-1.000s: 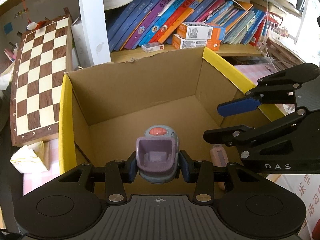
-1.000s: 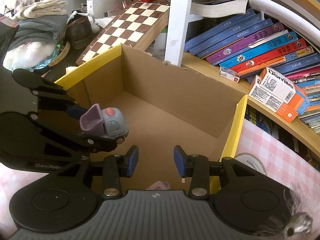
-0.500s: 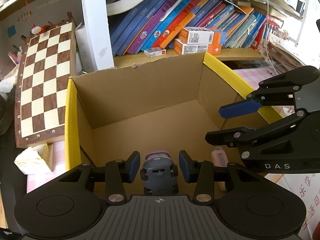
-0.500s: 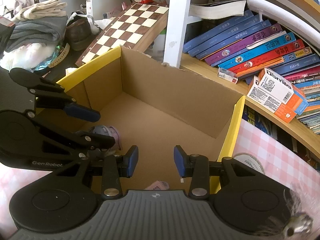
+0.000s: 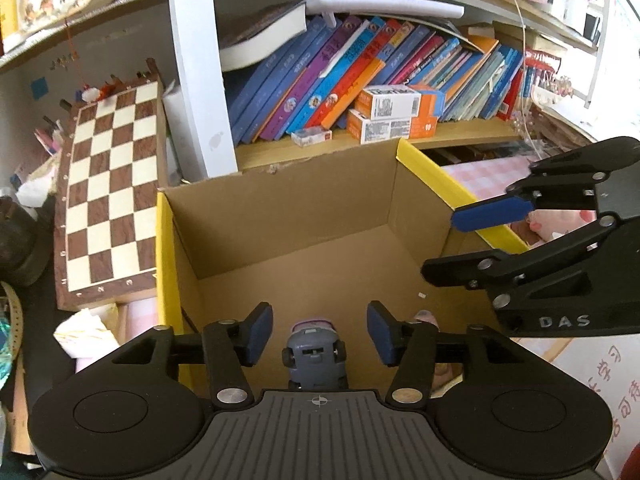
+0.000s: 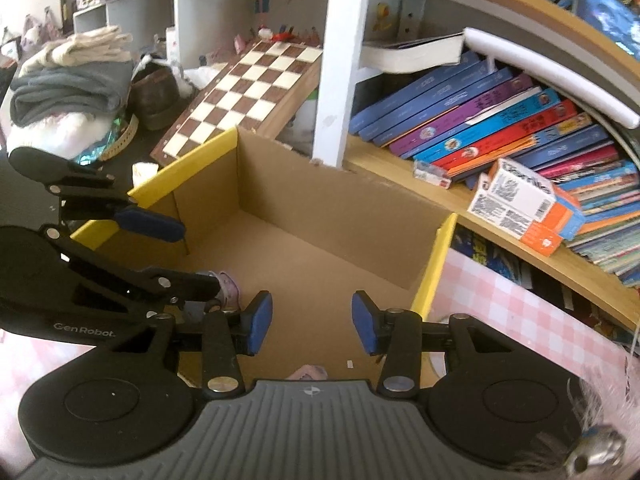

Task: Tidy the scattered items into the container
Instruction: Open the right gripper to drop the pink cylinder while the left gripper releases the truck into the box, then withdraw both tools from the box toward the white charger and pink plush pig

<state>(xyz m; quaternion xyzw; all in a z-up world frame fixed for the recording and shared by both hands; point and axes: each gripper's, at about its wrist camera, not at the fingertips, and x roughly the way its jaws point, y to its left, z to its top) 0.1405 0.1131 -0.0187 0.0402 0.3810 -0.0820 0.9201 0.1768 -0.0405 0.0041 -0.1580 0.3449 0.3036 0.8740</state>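
Observation:
An open cardboard box (image 5: 280, 204) with yellow-taped side rims stands against the bookshelf. A grey and lilac toy car (image 5: 315, 354) lies on the box floor near the front, below my left gripper (image 5: 320, 334), whose blue pads stand open and clear of it. A pink item (image 5: 425, 315) lies on the floor beside the car, partly hidden by the right finger. In the right wrist view the box (image 6: 340, 216) is below my right gripper (image 6: 307, 328), which is open with nothing between its fingers. The toy car (image 6: 226, 285) peeks out behind the left gripper there.
A chessboard (image 5: 106, 192) leans to the left of the box. Books and orange cartons (image 5: 394, 114) fill the shelf behind it. Folded clothes (image 6: 68, 80) lie at the far left. A pink checked cloth (image 6: 516, 320) covers the table on the right.
My left gripper opened and let go of the toy car, which dropped to the box floor. Both grippers have risen a little. The right gripper stayed open.

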